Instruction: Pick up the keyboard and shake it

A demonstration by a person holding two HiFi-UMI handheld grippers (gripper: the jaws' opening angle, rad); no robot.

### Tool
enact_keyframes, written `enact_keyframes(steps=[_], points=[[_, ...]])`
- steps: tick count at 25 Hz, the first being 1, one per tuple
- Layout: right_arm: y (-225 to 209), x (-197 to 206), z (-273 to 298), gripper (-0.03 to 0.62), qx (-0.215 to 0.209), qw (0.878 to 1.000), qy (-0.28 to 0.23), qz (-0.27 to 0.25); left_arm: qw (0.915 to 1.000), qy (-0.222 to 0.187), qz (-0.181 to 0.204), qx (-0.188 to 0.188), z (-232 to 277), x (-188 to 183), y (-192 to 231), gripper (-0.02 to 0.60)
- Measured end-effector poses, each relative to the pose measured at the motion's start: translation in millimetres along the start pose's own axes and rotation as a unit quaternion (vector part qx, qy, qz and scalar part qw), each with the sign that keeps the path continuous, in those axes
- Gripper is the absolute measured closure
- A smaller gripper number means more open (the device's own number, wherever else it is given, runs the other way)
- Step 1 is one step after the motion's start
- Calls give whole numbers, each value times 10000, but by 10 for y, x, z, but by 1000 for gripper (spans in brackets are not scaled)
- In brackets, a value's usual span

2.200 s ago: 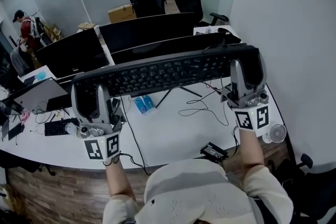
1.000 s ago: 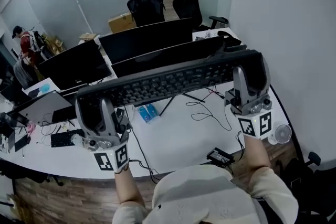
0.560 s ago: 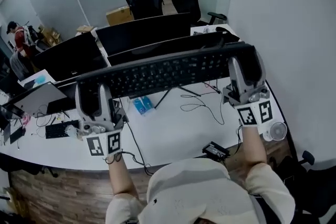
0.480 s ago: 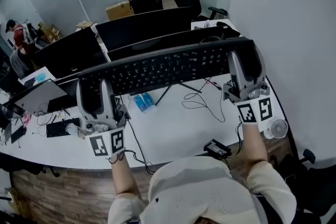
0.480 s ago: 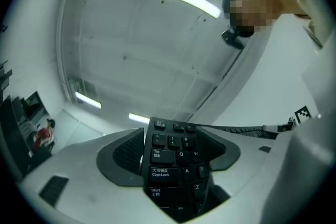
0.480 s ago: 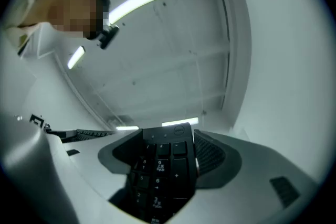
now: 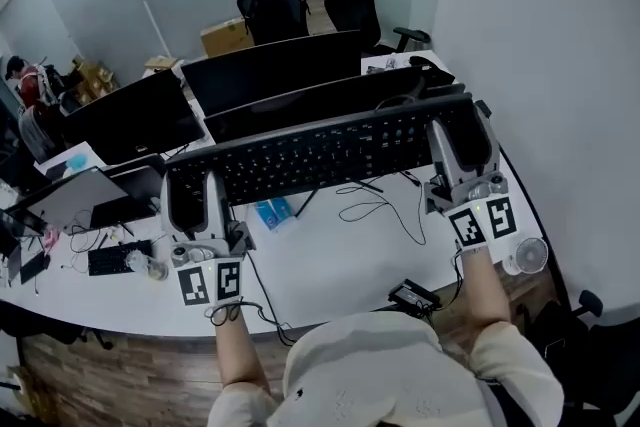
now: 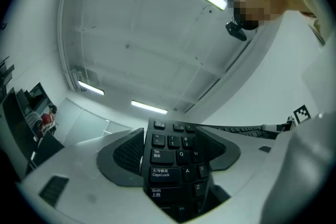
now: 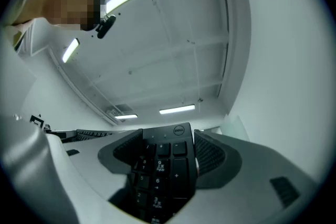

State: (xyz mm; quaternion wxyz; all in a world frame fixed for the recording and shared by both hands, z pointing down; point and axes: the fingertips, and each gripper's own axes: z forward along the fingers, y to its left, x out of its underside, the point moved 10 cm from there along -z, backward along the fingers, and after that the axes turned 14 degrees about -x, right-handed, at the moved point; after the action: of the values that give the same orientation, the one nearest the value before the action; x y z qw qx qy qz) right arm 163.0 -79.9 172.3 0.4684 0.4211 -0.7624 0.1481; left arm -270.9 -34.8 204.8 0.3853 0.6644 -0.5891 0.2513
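- We are holding a gripper in each hand, with the marker cubes turned toward us. The left gripper (image 7: pixel 195 200) and the right gripper (image 7: pixel 462 147) are each gripping one end of the black Dell keyboard (image 7: pixel 320 153).
- In the left gripper view, the fingers (image 8: pixel 126 156) are clamping the keyboard's (image 8: pixel 170 165) left end. The Caps Lock and Shift keys are sitting between the pads.
- In the right gripper view, the fingers (image 9: pixel 212 157) are pinching the number-pad end of the keyboard (image 9: pixel 157 165), just under the Dell logo.
- The keyboard is hanging in the air above the white tabletop (image 7: pixel 330 260), touching nothing but the fingers. Its keys are facing up at us, and its right end is showing higher in the head view.
- Below it, a small black box (image 7: pixel 410 295) is lying near the tabletop's front edge. Loose black cables (image 7: pixel 375 210) and a blue packet (image 7: pixel 268 211) are lying farther in, and a small white fan (image 7: pixel 528 255) is standing at the right edge.
- Beyond the keyboard, two dark monitors (image 7: pixel 270 70) are standing side by side.
- Farthest off, two black office chairs (image 7: pixel 275 0) and a cardboard box (image 7: pixel 228 37) are sitting on the floor.
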Motion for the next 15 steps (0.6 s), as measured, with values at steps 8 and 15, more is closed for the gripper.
enact_keyframes(steps=[8, 15], points=[[-94, 317, 39, 303, 271, 9925, 1104, 446, 9900, 1393, -123, -178, 55, 390, 74, 288], [-131, 652, -42, 304, 366, 9824, 1682, 719, 9730, 2272, -248, -322, -44, 738, 152, 288]])
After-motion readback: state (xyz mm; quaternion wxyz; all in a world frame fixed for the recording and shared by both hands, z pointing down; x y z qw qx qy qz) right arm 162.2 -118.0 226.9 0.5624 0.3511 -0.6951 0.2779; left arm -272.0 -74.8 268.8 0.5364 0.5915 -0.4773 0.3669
